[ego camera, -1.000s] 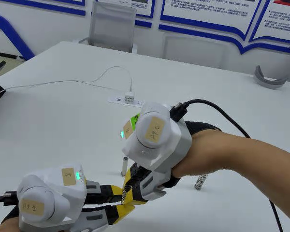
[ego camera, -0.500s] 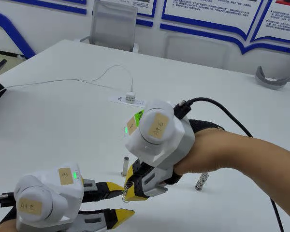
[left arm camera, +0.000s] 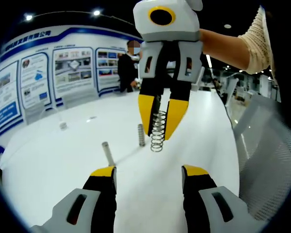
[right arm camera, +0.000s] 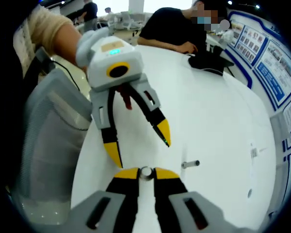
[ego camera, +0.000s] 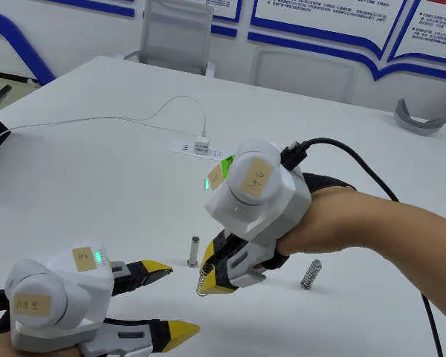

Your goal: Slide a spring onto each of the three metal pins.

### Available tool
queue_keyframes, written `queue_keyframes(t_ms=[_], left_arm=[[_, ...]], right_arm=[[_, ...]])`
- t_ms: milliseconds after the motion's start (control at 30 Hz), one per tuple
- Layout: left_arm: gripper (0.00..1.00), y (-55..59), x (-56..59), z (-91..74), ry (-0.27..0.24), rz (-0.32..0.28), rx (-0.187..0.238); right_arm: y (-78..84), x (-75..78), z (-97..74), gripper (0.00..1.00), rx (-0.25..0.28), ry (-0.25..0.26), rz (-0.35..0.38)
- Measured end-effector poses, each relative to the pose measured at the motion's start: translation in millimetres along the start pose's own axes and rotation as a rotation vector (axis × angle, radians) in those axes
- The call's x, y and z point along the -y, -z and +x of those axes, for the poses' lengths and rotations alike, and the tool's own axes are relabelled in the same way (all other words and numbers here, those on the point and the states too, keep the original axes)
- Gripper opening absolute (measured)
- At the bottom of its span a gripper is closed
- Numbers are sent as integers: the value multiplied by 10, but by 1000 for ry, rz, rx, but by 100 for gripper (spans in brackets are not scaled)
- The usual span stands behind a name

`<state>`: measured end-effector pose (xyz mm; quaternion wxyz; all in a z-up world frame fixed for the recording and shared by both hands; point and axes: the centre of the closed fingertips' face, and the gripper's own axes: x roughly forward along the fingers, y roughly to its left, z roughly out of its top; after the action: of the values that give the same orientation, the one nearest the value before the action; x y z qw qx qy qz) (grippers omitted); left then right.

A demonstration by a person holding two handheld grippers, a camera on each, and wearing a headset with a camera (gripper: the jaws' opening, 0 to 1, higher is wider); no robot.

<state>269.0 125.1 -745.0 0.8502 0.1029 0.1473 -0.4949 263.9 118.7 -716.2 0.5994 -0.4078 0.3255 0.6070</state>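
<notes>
White table (ego camera: 97,178) spreads across the room, with blue-trimmed wall boards and a grey chair (ego camera: 177,33) behind its far edge. A white power strip (ego camera: 195,147) lies mid-table, a thin cable trailing away from it to the left.

The right gripper (ego camera: 210,286) points down over the table near the front. Its jaws are clamped on a spring (ego camera: 202,280), which hangs upright between the yellow tips and is lifted off the surface in the left gripper view. The left gripper (ego camera: 172,297) sits low at the front left, facing the right one, with its jaws spread wide and nothing between them.

In the left gripper view two metal pins stand upright on the table. The far pin (left arm camera: 141,135) is just beside the held spring and the near pin (left arm camera: 107,153) is closer to the left gripper's jaws. A second spring (ego camera: 310,274) rests on the table to the right of the right gripper, apart from it.
</notes>
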Motion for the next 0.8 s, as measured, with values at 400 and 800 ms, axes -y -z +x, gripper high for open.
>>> queue_keyframes(t_ms=[400, 800], left_arm=[[61, 59, -34, -31, -19, -21, -5], [62, 105, -52, -47, -29, -36, -6]], right_arm=[[45, 161, -40, 12, 2, 22, 25], [74, 427, -50, 12, 0, 49, 53]])
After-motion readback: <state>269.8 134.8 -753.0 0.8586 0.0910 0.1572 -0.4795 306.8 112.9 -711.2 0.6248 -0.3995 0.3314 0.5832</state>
